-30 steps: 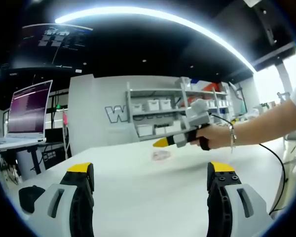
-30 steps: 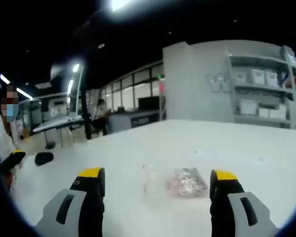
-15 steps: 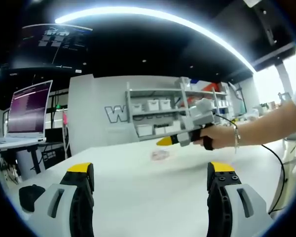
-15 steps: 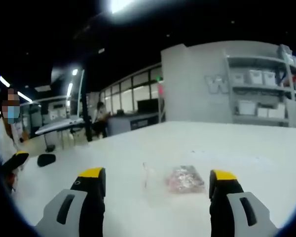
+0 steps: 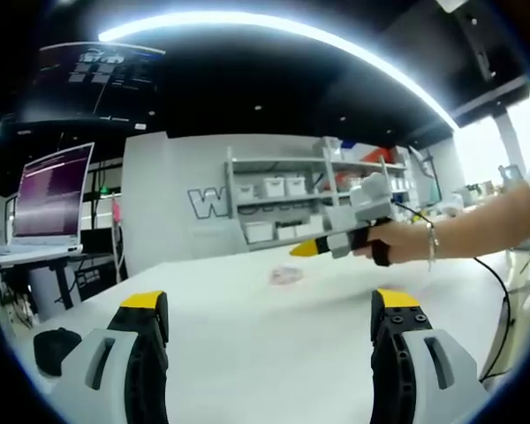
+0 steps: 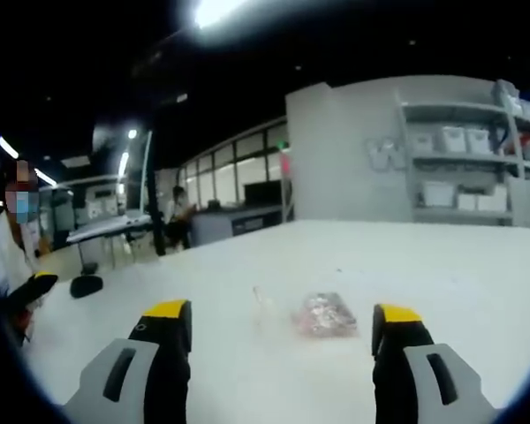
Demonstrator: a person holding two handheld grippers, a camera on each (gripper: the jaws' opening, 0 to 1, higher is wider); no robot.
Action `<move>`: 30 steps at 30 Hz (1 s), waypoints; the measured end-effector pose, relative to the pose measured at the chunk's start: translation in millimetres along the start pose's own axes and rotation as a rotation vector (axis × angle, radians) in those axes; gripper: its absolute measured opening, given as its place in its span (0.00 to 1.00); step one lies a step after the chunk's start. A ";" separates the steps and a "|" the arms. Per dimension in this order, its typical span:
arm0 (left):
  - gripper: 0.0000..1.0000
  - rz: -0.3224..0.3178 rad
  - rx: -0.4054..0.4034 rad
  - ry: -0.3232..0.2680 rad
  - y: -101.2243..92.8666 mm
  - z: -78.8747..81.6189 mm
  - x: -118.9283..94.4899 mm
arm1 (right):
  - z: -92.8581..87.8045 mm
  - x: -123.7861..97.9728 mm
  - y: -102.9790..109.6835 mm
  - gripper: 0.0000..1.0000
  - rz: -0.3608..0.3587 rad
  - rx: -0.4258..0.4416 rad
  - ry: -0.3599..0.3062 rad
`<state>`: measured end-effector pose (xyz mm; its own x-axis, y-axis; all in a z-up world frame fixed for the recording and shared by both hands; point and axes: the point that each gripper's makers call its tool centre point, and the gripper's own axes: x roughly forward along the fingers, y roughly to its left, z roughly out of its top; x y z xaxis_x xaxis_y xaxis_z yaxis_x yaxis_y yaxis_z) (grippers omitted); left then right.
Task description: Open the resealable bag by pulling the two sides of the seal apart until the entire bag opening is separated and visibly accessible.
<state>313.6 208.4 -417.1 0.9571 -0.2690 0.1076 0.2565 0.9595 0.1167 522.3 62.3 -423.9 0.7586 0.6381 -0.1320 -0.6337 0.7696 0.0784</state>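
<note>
The bag (image 6: 314,315) lies flat on the white counter (image 6: 442,283), apparently sealed and untouched, so the opening work has not begun. The right gripper (image 6: 278,349) hangs just short of the bag with jaws released, holding nothing. The left gripper (image 5: 269,340) is well apart from the bag (image 5: 287,277), its jaws likewise spread and empty. Both seal sides remain to be grasped and pulled apart.
</note>
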 end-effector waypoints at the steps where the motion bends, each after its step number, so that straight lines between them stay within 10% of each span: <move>1: 0.93 -0.001 0.000 0.000 -0.8 -0.1 -0.1 | -0.6 -1.5 -0.6 0.84 -0.002 0.000 0.000; 30: 0.93 -0.007 0.003 -0.006 -4.4 2.7 -3.5 | 4.3 -46.3 -1.1 0.82 -0.033 -0.012 -0.039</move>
<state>308.7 205.0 -415.3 0.9543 -0.2767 0.1129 0.2632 0.9571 0.1209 488.5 32.0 -413.7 0.7846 0.6126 -0.0954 -0.6095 0.7903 0.0630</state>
